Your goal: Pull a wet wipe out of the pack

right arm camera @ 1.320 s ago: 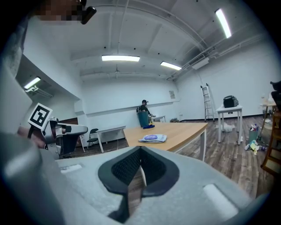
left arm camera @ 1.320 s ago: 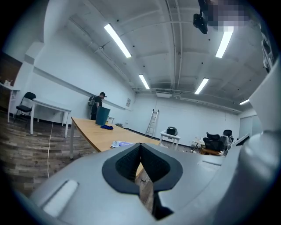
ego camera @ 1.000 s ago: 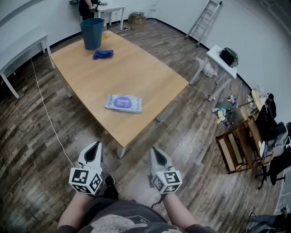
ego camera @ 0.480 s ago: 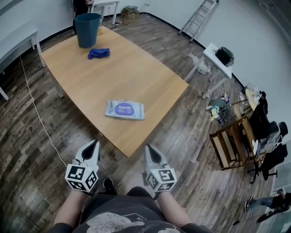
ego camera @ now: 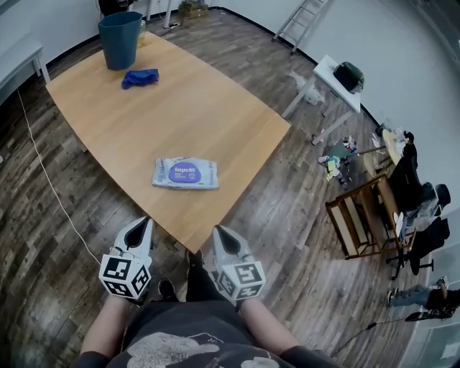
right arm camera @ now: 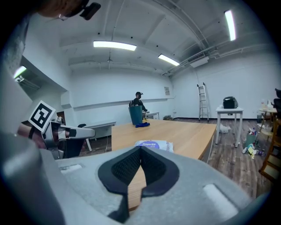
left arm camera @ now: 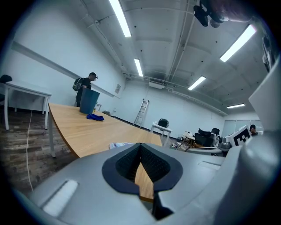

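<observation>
A flat wet wipe pack (ego camera: 185,173) with a purple label lies near the wooden table's (ego camera: 215,115) front corner. The pack (right arm camera: 153,144) also shows just past the jaws in the right gripper view, and a sliver of it (left arm camera: 117,144) in the left gripper view. My left gripper (ego camera: 143,228) and right gripper (ego camera: 217,234) hover side by side at the table's near edge, both short of the pack and both shut with nothing between their tips. Each points forward over the tabletop.
A teal bin (ego camera: 118,39) and a blue cloth (ego camera: 140,77) sit at the table's far end. A person (right arm camera: 138,102) stands behind the bin. A small white table (ego camera: 332,75), a ladder (ego camera: 298,20), a wooden rack (ego camera: 366,219) and floor clutter lie right. A white cable (ego camera: 50,190) runs left.
Both grippers and the camera have moved forward toward the table. The pack now lies closer to the gripper tips. Both jaws stayed shut.
</observation>
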The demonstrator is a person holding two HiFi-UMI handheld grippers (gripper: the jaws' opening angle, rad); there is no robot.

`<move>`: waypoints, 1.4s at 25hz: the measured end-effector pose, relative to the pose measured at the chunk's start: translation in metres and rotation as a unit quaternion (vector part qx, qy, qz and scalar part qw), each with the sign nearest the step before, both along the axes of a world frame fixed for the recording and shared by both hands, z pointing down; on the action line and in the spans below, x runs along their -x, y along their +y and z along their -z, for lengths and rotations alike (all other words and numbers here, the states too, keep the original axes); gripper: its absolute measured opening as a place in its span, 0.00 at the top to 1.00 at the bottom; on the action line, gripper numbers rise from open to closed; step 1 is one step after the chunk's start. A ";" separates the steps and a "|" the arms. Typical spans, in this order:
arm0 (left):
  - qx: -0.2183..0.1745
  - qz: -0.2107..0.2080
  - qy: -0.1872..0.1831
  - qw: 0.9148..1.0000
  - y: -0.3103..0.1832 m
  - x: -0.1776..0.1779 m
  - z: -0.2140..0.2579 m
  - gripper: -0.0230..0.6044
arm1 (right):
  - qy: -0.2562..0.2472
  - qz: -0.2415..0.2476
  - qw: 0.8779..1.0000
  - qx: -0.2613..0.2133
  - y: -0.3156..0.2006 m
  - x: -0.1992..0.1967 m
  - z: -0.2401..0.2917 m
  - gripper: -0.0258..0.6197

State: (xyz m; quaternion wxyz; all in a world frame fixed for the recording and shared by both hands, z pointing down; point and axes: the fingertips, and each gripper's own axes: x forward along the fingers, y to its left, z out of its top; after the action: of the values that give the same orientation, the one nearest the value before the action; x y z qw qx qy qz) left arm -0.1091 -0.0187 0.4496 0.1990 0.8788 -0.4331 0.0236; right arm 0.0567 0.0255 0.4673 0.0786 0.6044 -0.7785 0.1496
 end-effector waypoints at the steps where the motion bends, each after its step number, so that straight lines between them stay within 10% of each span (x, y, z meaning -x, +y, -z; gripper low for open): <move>1: 0.002 0.002 -0.002 1.000 -0.004 -0.002 -0.001 0.93 | -0.001 0.006 1.000 0.001 -0.006 0.000 -0.002 0.97; 16: 0.072 0.023 -0.082 0.994 -0.101 -0.051 -0.067 0.93 | 0.035 0.116 0.993 0.012 -0.133 -0.023 -0.027 0.97; 28: 0.163 0.046 -0.163 0.972 -0.141 -0.058 -0.129 0.93 | 0.053 0.220 0.973 0.034 -0.179 -0.016 -0.054 0.97; 35: 0.183 0.049 -0.176 0.966 -0.142 -0.058 -0.139 0.93 | 0.086 0.306 0.946 0.064 -0.182 0.019 -0.073 0.71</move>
State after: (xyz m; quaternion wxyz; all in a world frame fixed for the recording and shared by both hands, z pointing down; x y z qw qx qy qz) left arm -0.0514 -0.1608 0.5881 0.2778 0.7872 -0.4919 0.2474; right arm 0.0374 -0.1565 0.5404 0.2259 0.3414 -0.9051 0.1152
